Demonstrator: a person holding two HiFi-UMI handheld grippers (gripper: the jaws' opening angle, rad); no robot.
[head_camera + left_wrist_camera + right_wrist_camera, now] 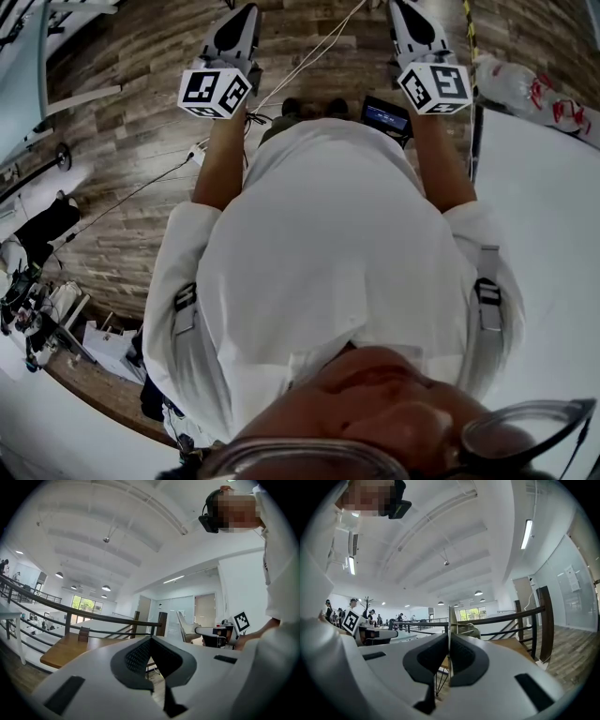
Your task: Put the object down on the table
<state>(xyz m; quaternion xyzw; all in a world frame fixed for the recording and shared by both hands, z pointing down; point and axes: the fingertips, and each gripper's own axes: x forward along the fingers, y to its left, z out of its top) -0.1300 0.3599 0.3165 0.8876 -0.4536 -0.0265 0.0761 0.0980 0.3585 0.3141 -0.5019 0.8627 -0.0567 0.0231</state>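
Note:
I see no separate task object in any view. In the head view both grippers are held level in front of the person's body, above a wood floor. My left gripper (246, 11) points away at the upper left, and its marker cube (214, 91) faces the camera. In its own view the left gripper (150, 641) is shut, pads meeting at the tip with nothing between them. My right gripper (401, 7) is at the upper right. In its own view the right gripper (449, 639) is shut. A thin pale strip (449, 618) rises at the seam; I cannot tell if it is held.
A white table (548, 244) fills the right side of the head view, with a plastic bottle with a red label (525, 86) beyond its far corner. Cables run over the floor. A dark railing (520, 613) and a wooden table (70, 646) stand ahead.

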